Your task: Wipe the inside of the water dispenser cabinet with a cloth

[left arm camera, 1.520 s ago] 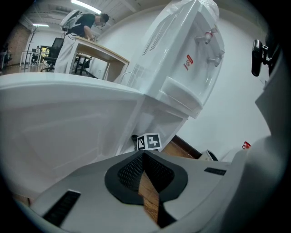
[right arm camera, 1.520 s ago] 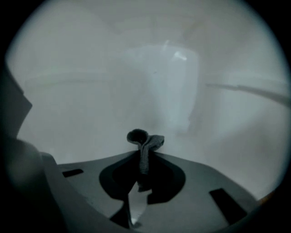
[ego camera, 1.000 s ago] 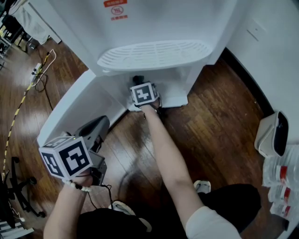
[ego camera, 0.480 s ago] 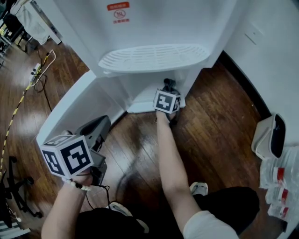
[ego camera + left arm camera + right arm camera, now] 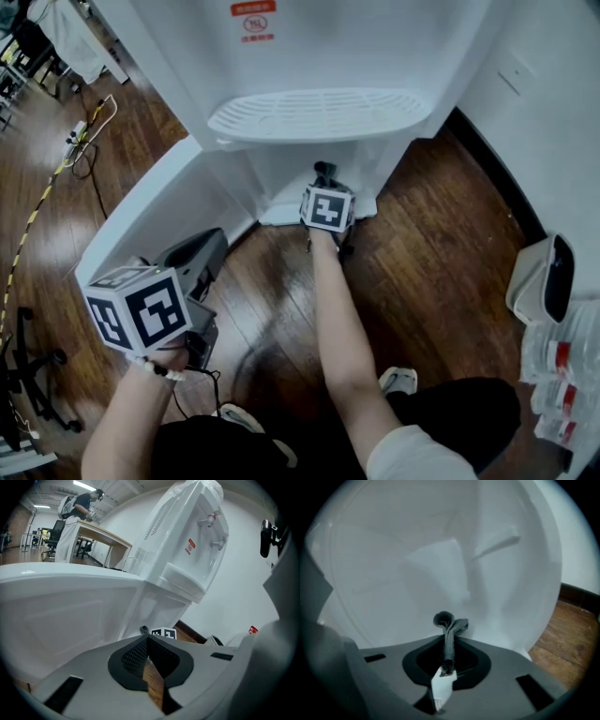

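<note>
Two jaws of right gripper (image 5: 448, 645) pinch cloth (image 5: 450, 624).

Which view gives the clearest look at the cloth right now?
The right gripper view: the dark cloth sits pinched between the right gripper's jaws. The head view hides it behind that gripper; the left gripper view shows at most a distant speck.

Right arm (image 5: 336, 319) stretched forward, right claw (image 5: 449, 654) clamped on cloth (image 5: 450, 629), left claw (image 5: 146, 640) closed, empty, held back
</note>
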Available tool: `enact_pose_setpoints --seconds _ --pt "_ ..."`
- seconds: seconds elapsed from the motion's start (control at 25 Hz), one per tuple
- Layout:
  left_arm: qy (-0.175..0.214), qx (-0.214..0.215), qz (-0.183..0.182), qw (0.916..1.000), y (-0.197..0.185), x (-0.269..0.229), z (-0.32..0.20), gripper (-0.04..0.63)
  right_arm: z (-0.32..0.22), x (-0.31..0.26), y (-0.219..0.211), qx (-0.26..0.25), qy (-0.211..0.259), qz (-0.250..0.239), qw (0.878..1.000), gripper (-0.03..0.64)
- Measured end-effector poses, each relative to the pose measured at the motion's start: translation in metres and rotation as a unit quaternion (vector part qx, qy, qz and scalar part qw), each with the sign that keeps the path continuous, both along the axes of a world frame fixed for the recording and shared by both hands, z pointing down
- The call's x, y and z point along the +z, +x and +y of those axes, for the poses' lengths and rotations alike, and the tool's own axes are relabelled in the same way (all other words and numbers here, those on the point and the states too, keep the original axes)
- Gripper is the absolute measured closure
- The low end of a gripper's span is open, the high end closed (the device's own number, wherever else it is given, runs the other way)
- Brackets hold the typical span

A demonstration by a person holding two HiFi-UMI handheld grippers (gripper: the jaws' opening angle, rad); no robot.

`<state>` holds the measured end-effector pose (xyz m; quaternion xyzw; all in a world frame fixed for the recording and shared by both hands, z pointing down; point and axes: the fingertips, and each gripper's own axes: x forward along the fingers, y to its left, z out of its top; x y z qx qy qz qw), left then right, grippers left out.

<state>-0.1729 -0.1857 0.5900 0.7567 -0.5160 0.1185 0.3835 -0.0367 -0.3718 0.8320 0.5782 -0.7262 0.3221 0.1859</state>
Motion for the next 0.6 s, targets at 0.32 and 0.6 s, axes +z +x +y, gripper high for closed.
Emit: enact_pose_setpoints --seconds 0.32,0.6 --pt "0.005 0.001 -0.007 1.0000 -0.001 -0.005 -0.001 0.598 0.023 0.000 -0.087 -0.129 -0.012 -0.043 0.991 0.571" --pt "0.003 -0.001 -0.002 1.0000 0.000 -0.002 0.000 0.598 0.038 0.001 -0.101 -0.166 -0.017 -0.038 0.985 0.572"
